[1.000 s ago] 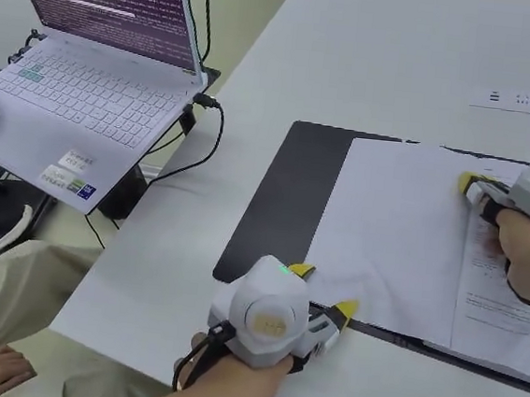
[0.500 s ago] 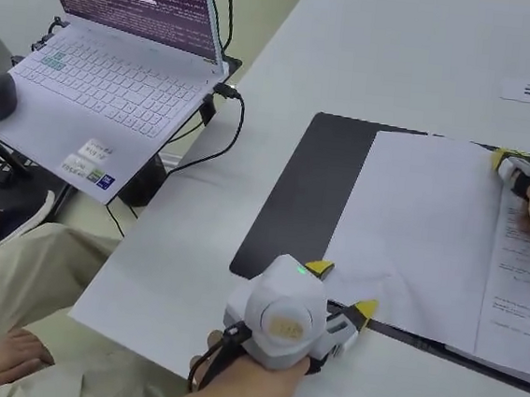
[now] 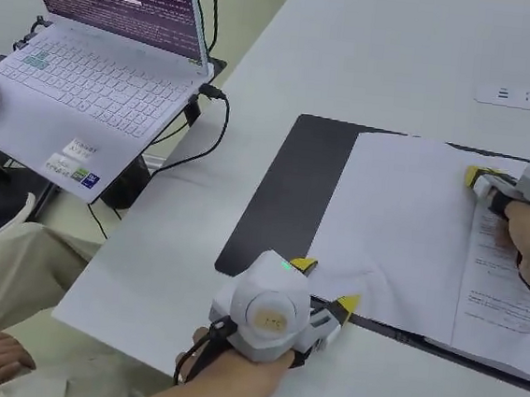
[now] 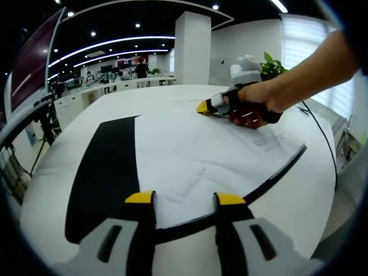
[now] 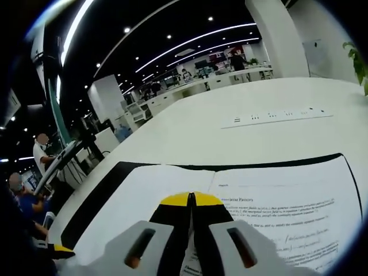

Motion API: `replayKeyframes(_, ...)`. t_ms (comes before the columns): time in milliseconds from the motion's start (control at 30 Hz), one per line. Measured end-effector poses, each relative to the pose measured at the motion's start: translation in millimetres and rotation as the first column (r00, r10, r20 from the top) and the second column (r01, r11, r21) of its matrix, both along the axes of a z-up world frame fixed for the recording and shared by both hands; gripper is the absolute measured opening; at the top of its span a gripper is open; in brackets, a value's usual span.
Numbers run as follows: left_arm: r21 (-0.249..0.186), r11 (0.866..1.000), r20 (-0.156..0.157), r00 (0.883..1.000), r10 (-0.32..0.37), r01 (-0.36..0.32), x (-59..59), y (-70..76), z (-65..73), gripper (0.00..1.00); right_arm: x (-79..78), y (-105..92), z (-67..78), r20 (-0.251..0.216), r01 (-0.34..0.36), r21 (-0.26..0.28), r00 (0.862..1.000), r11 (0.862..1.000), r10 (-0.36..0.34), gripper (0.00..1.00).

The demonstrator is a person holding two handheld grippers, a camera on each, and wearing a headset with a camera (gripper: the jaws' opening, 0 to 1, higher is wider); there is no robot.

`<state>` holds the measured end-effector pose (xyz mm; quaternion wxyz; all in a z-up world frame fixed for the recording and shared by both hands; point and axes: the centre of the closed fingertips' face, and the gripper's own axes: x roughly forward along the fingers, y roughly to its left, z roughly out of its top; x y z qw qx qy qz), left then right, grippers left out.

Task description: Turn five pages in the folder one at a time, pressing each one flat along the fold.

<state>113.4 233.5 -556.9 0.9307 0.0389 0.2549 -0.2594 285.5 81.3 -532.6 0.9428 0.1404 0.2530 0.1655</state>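
The folder lies open on the white table, its black inner cover (image 3: 284,196) to the left. A blank turned page (image 3: 404,221) rests on it, with a printed page (image 3: 503,306) on the right. My right gripper (image 3: 478,177) is shut, its yellow tips pressed on the paper at the fold (image 5: 214,175) near the far end; the right gripper view has these tips (image 5: 190,199) on the printed page (image 5: 287,207). My left gripper (image 3: 324,285) stands open at the folder's near edge, its jaws astride the blank page's corner (image 4: 184,190). The right gripper (image 4: 208,106) appears beyond.
An open laptop (image 3: 98,79) sits on a stand off the table's left edge, with a black cable (image 3: 209,146) hanging beside it. A white power strip (image 3: 528,96) lies on the table beyond the folder. A person's legs show at the lower left.
The head camera swung right and back. My right gripper slid slightly toward the fold's far end and returned. The left gripper stays put.
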Motion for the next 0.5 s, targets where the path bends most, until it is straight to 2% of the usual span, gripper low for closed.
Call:
replayKeyframes(200, -0.001, 1.0, 0.004, 1.0, -0.001, 0.001, 0.3, 0.3, -0.3, 0.39, -21.8, 4.4, 1.4, -0.01, -0.01, 0.018, 1.0, 1.0, 0.01, 0.0)
replayKeyframes(300, -0.002, 1.0, 0.006, 1.0, -0.001, 0.001, 0.2, 0.3, -0.1, 0.39, -22.9, 2.0, -3.0, -0.015, -0.012, 0.03, 1.0, 0.999, 0.012, 0.0)
replayKeyframes(500, -0.005, 1.0, 0.008, 1.0, -0.001, 0.001, 0.3, 0.3, 0.1, 0.39, -35.8, 0.2, -4.0, -0.027, 0.009, 0.05, 1.0, 0.999, -0.008, 0.0)
